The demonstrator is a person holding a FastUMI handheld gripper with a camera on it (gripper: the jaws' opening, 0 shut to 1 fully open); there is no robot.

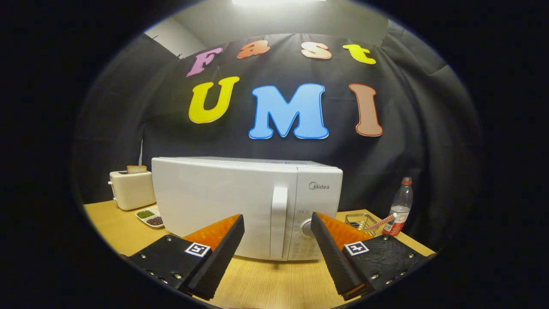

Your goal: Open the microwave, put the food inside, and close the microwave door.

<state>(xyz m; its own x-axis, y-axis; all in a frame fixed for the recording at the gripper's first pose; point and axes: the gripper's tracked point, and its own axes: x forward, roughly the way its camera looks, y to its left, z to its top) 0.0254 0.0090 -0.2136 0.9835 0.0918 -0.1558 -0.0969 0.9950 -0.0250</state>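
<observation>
A white microwave (223, 201) stands on the wooden table (274, 279) just ahead of my fingers, its door shut. The vertical door handle (279, 221) lies beyond the gap between the fingertips, with the round knob (306, 228) of the control panel to its right. My gripper (278, 223) is open, nothing between its fingers, and it does not touch the microwave. I cannot tell which item is the food.
Left of the microwave stands a white toaster (131, 189) with a slice of bread in it, and a small white dish (150, 216) holding green and dark beans. To the right are a wire basket (362, 222) and a plastic water bottle (401, 206).
</observation>
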